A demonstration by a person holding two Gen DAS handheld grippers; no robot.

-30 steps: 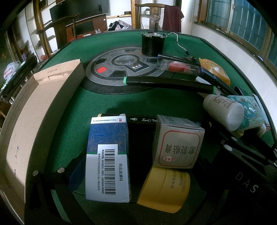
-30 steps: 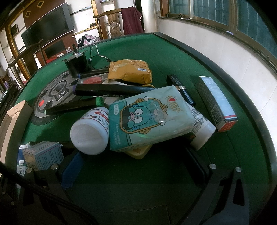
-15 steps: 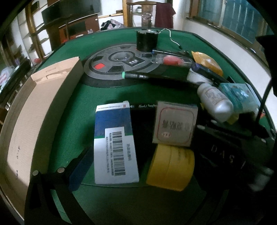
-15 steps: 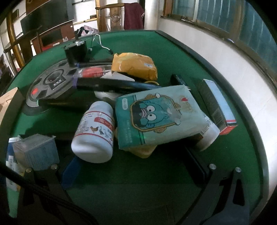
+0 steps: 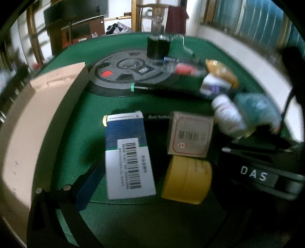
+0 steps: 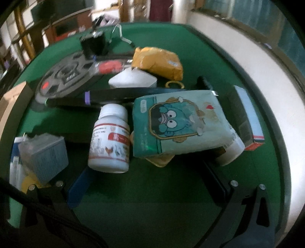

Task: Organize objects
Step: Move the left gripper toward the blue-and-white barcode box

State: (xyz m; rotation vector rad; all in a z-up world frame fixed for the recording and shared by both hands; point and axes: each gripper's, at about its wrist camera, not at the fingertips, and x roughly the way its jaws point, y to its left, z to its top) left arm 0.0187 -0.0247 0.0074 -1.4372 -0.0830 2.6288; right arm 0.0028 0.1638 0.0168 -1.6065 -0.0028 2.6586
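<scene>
Both grippers have closed in over the counter clutter, jaws open and empty: left gripper above the barcode box, right gripper near the white bottle; a grasp appears imminent.

We're looking at a green felt table with a dark raised rim, mahjong-table style, with a round grey panel set in its middle. Right of it runs a white wall topped by a row of windows with bluish panes, and daylight washes that wall bright. Behind the table stands a wooden chair with a dark red garment draped over it. Further left there's dark wooden furniture, a cabinet or shelving; too blurry for us to tell which.
</scene>
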